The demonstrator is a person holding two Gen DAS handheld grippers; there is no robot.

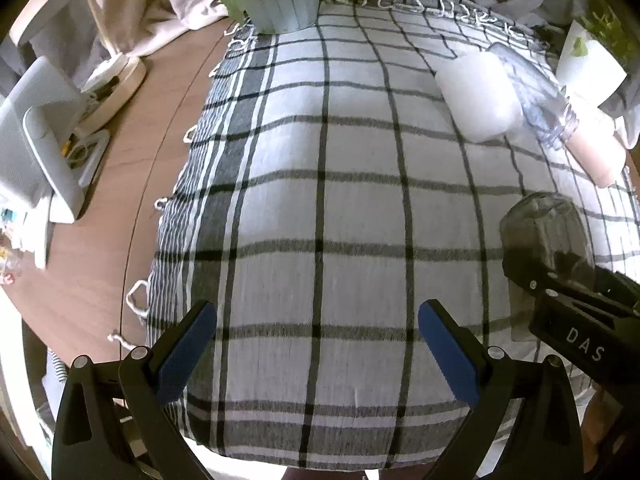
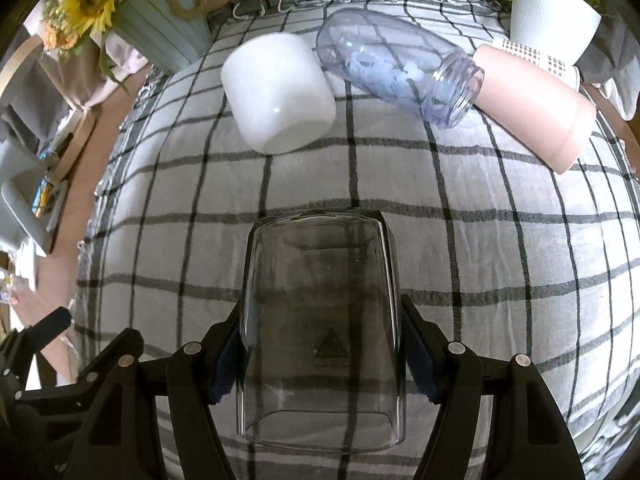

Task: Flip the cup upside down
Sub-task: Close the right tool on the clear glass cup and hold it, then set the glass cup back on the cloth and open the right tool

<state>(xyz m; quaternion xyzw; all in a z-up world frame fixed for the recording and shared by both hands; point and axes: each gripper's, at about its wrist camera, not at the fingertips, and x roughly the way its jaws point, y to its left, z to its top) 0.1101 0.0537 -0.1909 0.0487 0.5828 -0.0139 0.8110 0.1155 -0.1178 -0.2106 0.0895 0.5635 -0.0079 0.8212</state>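
Smoky-grey cup (image 2: 320, 320) (translucent), black-and-white checked cloth (image 2: 500, 260).

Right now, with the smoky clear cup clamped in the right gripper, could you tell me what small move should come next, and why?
Probably lower the smoky cup straight down onto the checked cloth before opening. The right gripper clamps its sides, and the closed base appears to point away from the camera, the open rim toward it, so I cannot tell whether the rim already rests on the cloth. The left gripper is open and off to the side.

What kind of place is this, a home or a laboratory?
Probably a home, at a wooden table covered with a checked cloth. A sunflower pot stands at the far edge, and everyday cups lie on the cloth, such as the white cup.
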